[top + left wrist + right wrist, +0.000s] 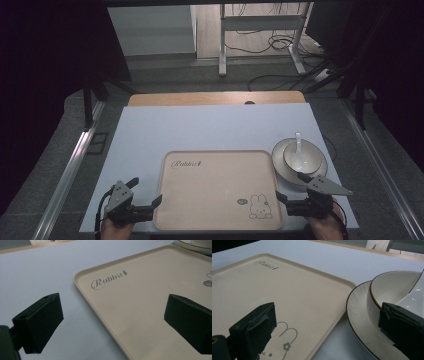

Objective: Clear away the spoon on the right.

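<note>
On the near table, the tray (220, 192) lies between both gaping, empty grippers, left (145, 197) and right (291, 192); bowl (302, 157) just beyond the right.

high view looks down; both gripper views close, share tray (140, 302).

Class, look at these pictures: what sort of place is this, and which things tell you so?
Probably a lab or workshop set up for recording, not a dining room: black curtains at the sides, loose cables on the floor, and a tray on a bare white table.
</note>
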Action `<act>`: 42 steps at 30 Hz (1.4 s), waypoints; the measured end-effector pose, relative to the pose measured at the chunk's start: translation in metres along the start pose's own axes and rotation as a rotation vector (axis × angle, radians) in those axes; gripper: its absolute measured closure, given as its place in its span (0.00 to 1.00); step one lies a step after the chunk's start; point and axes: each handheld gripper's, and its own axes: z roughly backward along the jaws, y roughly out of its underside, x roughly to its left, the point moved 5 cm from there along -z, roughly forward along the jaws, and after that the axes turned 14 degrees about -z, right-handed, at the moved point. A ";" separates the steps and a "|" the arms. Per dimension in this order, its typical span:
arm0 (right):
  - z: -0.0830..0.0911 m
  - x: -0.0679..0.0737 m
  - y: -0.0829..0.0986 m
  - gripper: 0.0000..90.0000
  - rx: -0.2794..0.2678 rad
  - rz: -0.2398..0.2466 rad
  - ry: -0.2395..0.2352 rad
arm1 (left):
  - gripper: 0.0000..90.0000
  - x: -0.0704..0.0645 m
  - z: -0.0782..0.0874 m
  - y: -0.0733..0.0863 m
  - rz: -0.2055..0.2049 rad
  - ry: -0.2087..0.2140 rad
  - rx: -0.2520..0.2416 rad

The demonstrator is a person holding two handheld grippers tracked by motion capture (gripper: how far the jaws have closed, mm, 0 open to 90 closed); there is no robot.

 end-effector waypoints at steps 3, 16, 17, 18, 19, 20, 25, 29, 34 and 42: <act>-0.001 -0.001 0.001 0.01 -0.001 -0.010 -0.005 | 0.02 -0.001 -0.001 0.000 -0.003 0.008 -0.001; -0.001 -0.002 0.002 0.00 0.013 -0.017 -0.008 | 0.02 0.000 0.000 0.001 0.012 0.014 -0.007; -0.001 -0.002 0.002 0.00 0.020 -0.016 -0.005 | 0.03 0.000 -0.001 0.001 0.012 0.014 -0.008; -0.001 -0.002 0.002 0.00 0.024 -0.012 -0.001 | 0.03 0.000 -0.001 0.001 0.012 0.015 -0.008; -0.001 -0.002 0.002 0.00 0.026 -0.008 0.002 | 0.03 0.000 -0.001 0.001 0.013 0.015 -0.008; -0.001 -0.002 0.003 0.00 0.035 -0.001 0.006 | 0.03 0.000 -0.001 0.001 0.013 0.015 -0.008; -0.001 -0.001 0.003 0.00 0.037 0.003 0.008 | 0.03 0.000 0.000 0.001 0.017 0.016 -0.011; -0.001 0.000 0.002 0.00 0.027 -0.001 0.003 | 0.03 0.000 0.000 0.001 0.019 0.016 -0.011; 0.000 -0.001 -0.001 0.00 0.018 -0.015 0.000 | 0.03 0.000 -0.001 0.001 0.019 0.015 -0.011; 0.002 0.000 -0.006 0.00 0.026 -0.006 0.014 | 0.03 0.001 0.000 0.001 0.019 0.014 -0.011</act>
